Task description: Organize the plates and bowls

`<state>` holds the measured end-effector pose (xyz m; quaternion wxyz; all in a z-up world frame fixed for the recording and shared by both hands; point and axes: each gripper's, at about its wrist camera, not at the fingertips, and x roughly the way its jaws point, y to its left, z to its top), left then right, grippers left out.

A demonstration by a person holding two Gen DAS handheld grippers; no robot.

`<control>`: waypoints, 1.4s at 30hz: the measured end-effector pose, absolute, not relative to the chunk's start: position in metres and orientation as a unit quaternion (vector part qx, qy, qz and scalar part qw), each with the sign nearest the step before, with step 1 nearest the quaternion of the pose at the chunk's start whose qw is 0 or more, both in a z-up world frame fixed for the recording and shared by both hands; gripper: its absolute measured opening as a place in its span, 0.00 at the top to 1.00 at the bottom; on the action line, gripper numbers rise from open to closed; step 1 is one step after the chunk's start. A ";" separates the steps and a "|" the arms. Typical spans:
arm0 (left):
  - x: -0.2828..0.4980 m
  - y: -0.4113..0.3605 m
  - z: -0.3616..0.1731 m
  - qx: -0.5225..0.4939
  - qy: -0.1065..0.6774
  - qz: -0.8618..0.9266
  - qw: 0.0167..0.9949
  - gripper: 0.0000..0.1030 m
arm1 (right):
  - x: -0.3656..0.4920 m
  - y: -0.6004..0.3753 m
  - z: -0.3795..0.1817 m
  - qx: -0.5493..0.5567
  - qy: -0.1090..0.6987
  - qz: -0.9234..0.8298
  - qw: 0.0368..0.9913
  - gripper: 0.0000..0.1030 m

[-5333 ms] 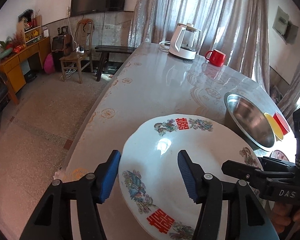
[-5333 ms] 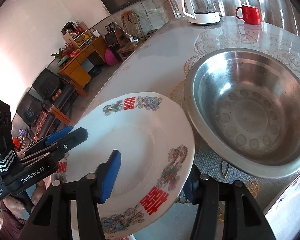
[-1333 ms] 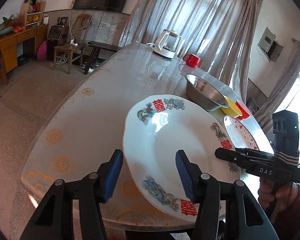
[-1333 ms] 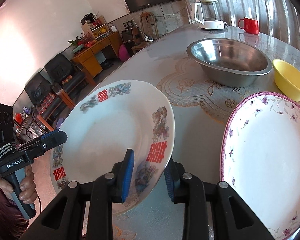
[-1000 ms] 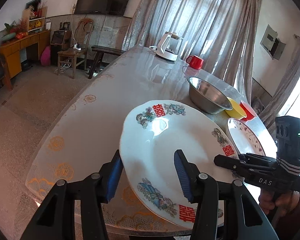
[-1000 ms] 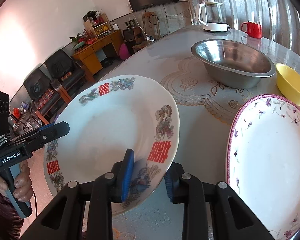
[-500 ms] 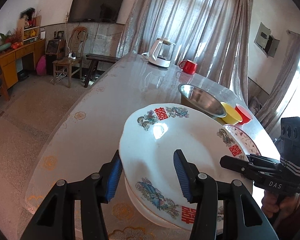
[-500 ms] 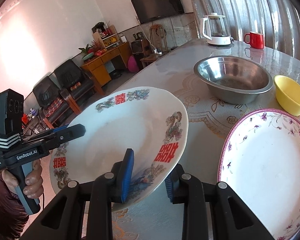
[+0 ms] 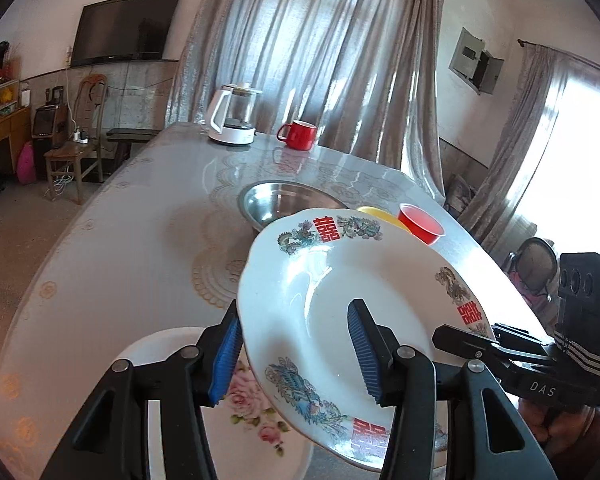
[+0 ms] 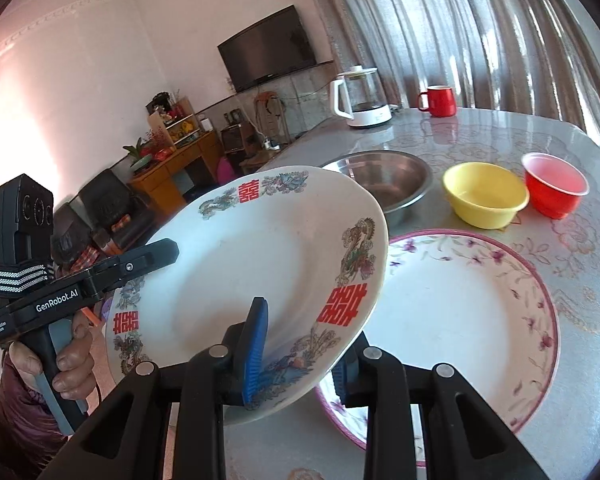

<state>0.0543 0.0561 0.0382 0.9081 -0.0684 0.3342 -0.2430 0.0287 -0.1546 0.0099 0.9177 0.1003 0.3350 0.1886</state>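
White round porcelain plate with red double-happiness characters and dragon-phoenix motifs [image 10: 260,264] held tilted in the air above the grey patterned surface [image 10: 572,248], carried from both sides. Right gripper [image 10: 300,344]: fingers clenched on the plate's near rim. Left gripper [image 9: 296,354]: fingers straddle the opposite rim, one above, one below; pressing contact cannot be confirmed. Landmark, large white plate with purple rim and floral print [image 10: 472,312]: lies flat on the surface, partly under the lifted plate. Beyond it, stainless steel basin [image 10: 384,180], yellow plastic bowl [image 10: 484,196], red plastic bowl [image 10: 556,188]. Rose-printed white plate [image 9: 252,412] lies beneath the lifted plate.
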 end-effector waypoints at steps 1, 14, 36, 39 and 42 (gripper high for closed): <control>0.056 0.047 0.037 -0.066 0.338 -0.249 0.905 0.50 | 0.025 -0.162 0.010 0.102 0.335 0.178 0.920 0.73; 0.069 -0.041 0.002 -0.044 0.412 -0.295 0.861 0.50 | 0.001 -0.240 -0.011 0.130 0.370 0.060 0.918 0.72; 0.068 -0.047 0.000 -0.037 0.404 -0.270 0.873 0.46 | 0.015 -0.241 -0.025 0.061 0.401 -0.012 0.914 0.63; 0.064 -0.043 0.003 -0.025 0.390 -0.249 0.886 0.42 | 0.014 -0.242 -0.025 0.043 0.401 -0.037 0.914 0.63; 0.066 -0.039 -0.001 -0.030 0.396 -0.242 0.885 0.42 | 0.013 -0.245 -0.019 0.045 0.390 -0.040 0.919 0.63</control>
